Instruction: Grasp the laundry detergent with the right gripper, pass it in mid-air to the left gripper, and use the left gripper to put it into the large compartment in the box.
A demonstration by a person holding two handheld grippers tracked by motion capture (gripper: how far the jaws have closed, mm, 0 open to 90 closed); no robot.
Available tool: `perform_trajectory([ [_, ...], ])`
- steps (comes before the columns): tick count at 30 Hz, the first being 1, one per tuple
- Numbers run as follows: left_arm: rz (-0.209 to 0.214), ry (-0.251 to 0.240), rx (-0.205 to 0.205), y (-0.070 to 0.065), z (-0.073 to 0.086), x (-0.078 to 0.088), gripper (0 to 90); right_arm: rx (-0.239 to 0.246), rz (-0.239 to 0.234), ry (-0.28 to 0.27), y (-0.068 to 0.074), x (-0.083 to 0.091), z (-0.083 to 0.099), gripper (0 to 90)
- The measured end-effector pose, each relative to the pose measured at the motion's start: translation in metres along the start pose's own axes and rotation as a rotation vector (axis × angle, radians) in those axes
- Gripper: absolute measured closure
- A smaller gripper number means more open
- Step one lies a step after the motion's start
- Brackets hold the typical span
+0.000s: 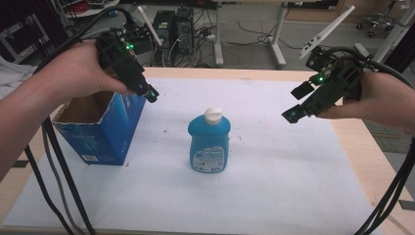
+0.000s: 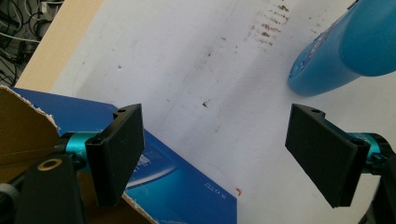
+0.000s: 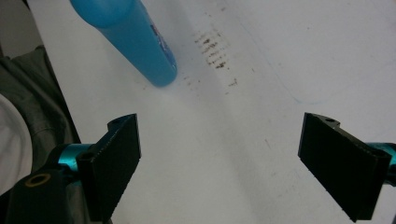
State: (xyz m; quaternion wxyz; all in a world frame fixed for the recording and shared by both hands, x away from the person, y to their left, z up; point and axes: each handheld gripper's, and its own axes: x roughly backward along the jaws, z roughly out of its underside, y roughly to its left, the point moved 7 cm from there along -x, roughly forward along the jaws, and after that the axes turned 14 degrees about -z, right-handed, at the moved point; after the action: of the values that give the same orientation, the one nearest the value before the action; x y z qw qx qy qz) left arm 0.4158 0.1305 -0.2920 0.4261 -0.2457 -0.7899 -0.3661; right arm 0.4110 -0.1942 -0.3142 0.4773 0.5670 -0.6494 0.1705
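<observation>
High view: bottle white-capped, upright | left gripper view: fingers wide, empty, over box | right gripper likewise spread

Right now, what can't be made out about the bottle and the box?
- Blue bottle: label print too small in the high view; its cap is cut off by the frame edge in both gripper views.
- Blue box: inside hidden by its own walls and the left gripper above.

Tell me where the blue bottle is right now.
In the high view the blue bottle stands upright mid-table on the white sheet, right of the open blue box, untouched by either tool.
</observation>
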Motion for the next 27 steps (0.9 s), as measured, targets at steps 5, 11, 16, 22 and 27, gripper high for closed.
perform_trajectory([
  [5,0.000,-0.007,-0.008,-0.001,-0.001,0.002,19.9,0.065,-0.036,0.008,0.003,-0.008,-0.007,12.6],
  [11,0.003,-0.008,-0.016,-0.001,-0.001,0.004,19.8,0.146,-0.071,0.009,0.010,-0.021,-0.019,12.6],
  [16,0.003,-0.008,-0.015,-0.001,0.000,0.004,19.9,0.169,-0.079,0.012,0.012,-0.032,-0.026,12.6],
  [22,0.006,-0.008,-0.014,-0.001,0.000,0.005,19.9,0.190,-0.114,0.022,0.018,-0.051,-0.033,12.6],
  [27,0.007,-0.008,-0.015,-0.002,-0.001,0.005,19.9,0.198,-0.137,0.024,0.021,-0.067,-0.036,12.6],
])
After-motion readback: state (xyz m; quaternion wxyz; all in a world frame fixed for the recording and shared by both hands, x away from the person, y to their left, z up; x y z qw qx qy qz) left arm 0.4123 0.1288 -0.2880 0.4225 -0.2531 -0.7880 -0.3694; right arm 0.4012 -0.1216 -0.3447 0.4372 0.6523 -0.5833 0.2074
